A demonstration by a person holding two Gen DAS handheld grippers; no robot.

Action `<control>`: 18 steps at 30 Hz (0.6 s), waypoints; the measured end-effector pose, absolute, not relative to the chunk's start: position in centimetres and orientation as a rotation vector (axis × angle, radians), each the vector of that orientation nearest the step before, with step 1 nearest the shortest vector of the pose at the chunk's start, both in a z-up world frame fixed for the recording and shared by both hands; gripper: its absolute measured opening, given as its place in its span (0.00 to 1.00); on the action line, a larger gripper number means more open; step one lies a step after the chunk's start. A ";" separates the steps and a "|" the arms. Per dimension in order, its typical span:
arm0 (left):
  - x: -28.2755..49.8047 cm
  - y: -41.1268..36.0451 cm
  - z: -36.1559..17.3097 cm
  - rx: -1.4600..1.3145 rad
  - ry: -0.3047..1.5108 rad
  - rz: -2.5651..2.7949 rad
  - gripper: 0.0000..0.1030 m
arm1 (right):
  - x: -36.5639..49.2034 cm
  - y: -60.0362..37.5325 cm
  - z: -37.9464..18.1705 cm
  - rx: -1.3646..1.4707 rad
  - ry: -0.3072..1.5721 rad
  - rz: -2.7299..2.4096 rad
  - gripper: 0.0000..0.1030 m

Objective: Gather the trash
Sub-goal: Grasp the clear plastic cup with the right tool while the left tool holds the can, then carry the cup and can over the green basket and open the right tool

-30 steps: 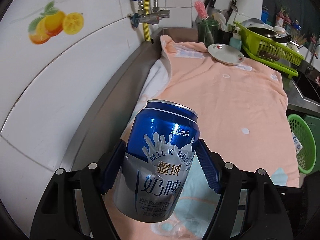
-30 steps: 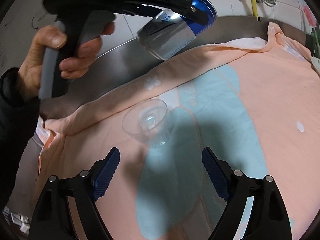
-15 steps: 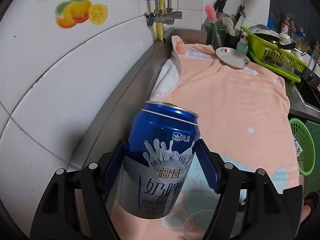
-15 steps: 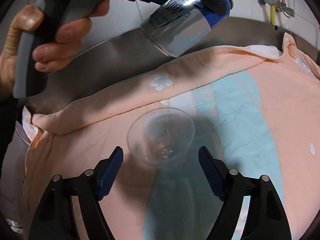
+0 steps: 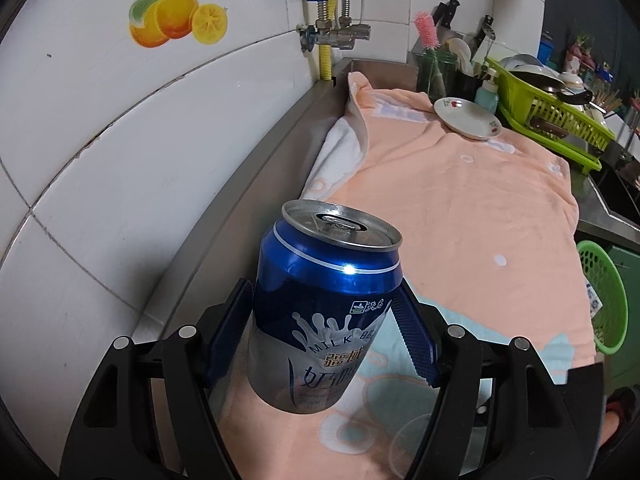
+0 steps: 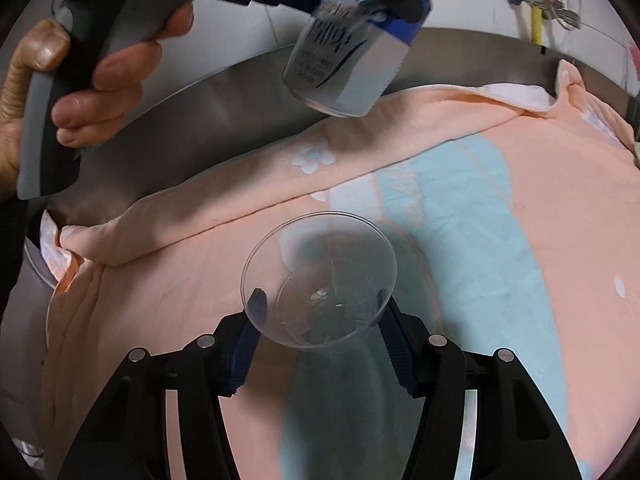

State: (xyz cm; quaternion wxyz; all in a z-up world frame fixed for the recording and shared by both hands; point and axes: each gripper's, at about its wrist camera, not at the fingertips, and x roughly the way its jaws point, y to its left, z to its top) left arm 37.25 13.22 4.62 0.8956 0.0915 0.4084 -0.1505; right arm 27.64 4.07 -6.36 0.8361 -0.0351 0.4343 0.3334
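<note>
Right wrist view: right gripper (image 6: 320, 320) brackets a clear plastic cup (image 6: 319, 280) mid-worktop, grip unconfirmed; squeeze gently. Left gripper (image 5: 324, 328) clamps the blue can (image 5: 320, 312), aloft near the back edge.

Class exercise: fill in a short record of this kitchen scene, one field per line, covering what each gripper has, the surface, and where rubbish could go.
Left gripper: shut on a blue drink can, lifted clear of the counter
Can top: opened, tab visible
Right gripper: fingers on either side of a clear plastic cup, grip uncertain
Cup: upright, looks empty
Surface: peach towel spread over the counter
Likely bin: green basket beyond the towel's edge
Also present: plate on the far end of the towel
</note>
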 end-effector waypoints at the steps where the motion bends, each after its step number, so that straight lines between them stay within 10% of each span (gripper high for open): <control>1: 37.2 13.1 4.7 0.187 0.845 -0.317 0.68 | 27.5 3.6 -6.2 -0.069 0.919 0.700 0.53; 18: 30.5 4.7 4.3 0.168 0.811 -0.462 0.67 | 20.6 -11.3 -3.2 0.033 0.873 0.505 0.53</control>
